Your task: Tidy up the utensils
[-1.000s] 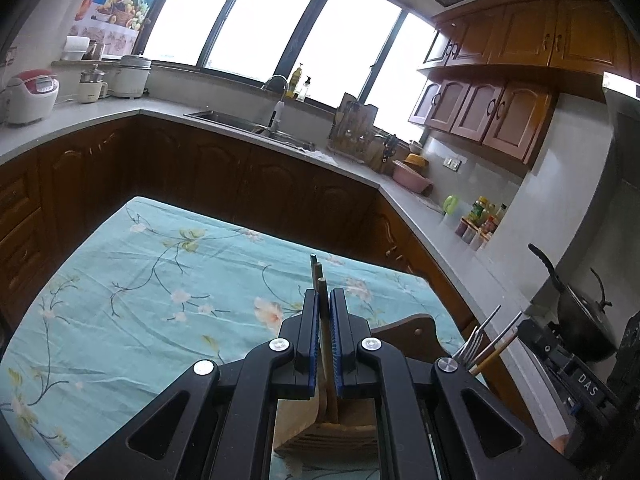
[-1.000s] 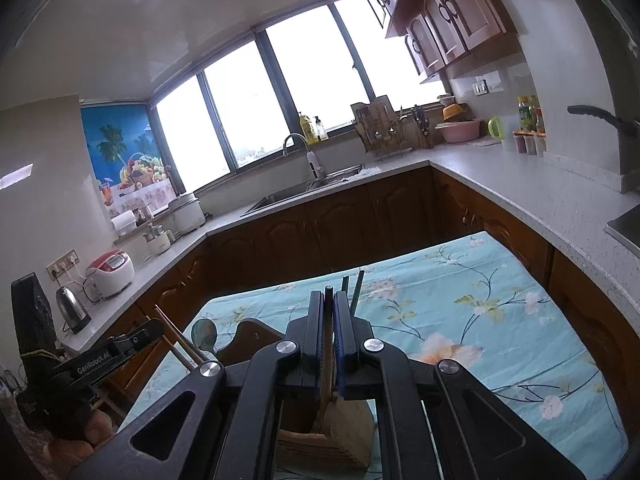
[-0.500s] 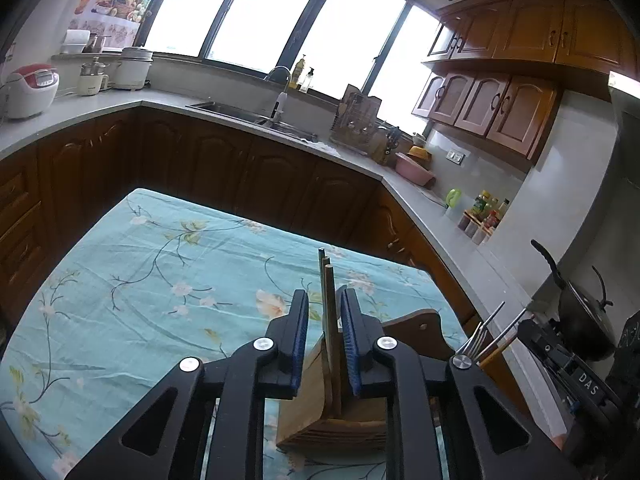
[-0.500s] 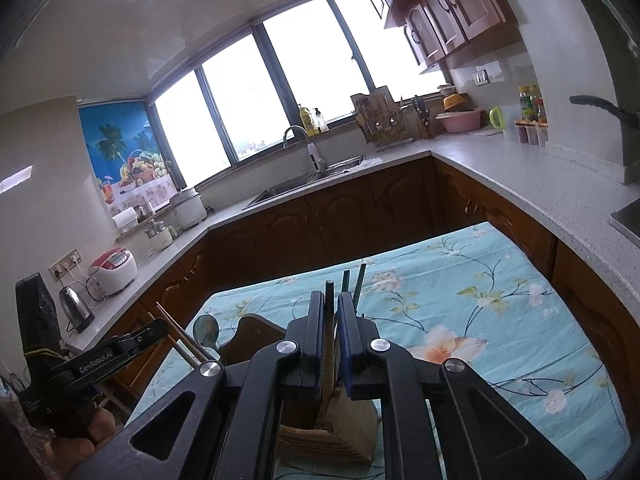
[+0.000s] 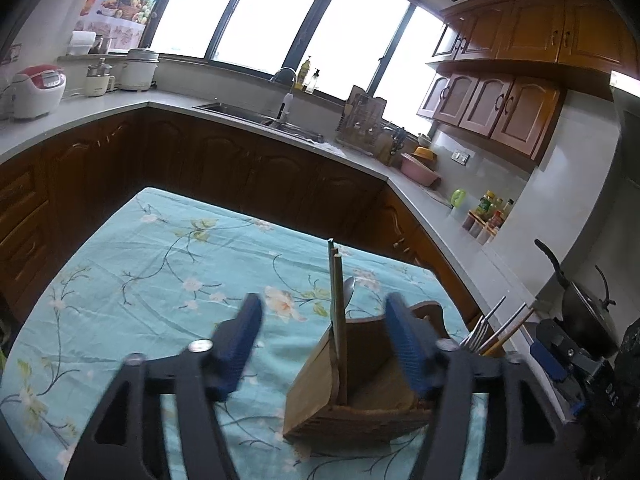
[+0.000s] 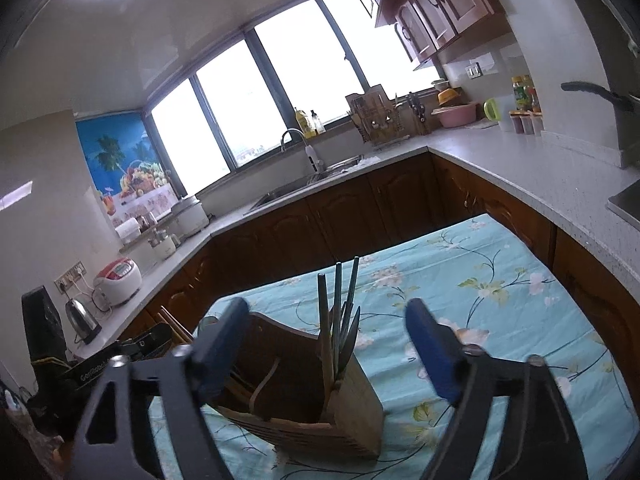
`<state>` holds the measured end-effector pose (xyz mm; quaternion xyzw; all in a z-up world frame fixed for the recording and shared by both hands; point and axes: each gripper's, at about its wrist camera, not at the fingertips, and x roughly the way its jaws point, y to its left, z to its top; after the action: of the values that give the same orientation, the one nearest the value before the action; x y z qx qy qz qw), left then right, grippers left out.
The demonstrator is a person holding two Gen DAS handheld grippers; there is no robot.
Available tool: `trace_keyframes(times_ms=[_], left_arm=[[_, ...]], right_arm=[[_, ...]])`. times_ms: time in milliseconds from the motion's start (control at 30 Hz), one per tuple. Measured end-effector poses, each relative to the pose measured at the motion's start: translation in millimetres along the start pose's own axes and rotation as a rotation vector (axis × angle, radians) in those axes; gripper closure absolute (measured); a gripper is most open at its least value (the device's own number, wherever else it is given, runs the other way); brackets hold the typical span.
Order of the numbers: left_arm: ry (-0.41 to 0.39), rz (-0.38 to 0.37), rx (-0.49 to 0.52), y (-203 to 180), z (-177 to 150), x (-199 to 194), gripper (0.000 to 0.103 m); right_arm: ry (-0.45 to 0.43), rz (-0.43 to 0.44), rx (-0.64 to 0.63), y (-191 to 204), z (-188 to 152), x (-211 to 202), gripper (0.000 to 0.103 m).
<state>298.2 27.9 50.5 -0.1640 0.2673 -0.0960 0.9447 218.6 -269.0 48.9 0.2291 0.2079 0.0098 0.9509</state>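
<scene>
A wooden utensil holder (image 5: 360, 392) stands on the teal flowered tablecloth (image 5: 160, 280). Chopsticks (image 5: 338, 320) stand upright in its near-left corner, with a spoon (image 5: 349, 288) behind them. My left gripper (image 5: 324, 340) is opening; the chopsticks rise between its blue pads (image 5: 240, 344) untouched. In the right wrist view the holder (image 6: 320, 400) carries green-handled cutlery (image 6: 340, 312) in its right corner. My right gripper (image 6: 328, 340) is opening around that cutlery without touching it. Each gripper shows at the edge of the other's view: right gripper (image 5: 560, 360), left gripper (image 6: 100, 364).
Dark wooden cabinets and a grey counter (image 5: 280, 128) with a sink (image 5: 256, 114) wrap around the table's far side. A black wok (image 5: 584, 320) sits on the stove at right. The cloth stretches out beyond and left of the holder.
Both grippers were shut, the left on the chopsticks, the right on the cutlery. Their jaws have swung wide apart, and the utensils stay standing in the holder.
</scene>
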Motion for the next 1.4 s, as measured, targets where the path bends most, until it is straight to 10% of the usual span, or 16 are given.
trace_keyframes(times_ms=[167,1400], left_arm=[[0.002,0.003,-0.021,4,-8,-16,0.014],[-0.001,0.067,0.143,-2,-97,-201,0.012]], right_arm=[[0.012,0.013,0.023,0,-5,-5,0.003],[0.012,0.026,-0.102,33,-78,-125,0.001]])
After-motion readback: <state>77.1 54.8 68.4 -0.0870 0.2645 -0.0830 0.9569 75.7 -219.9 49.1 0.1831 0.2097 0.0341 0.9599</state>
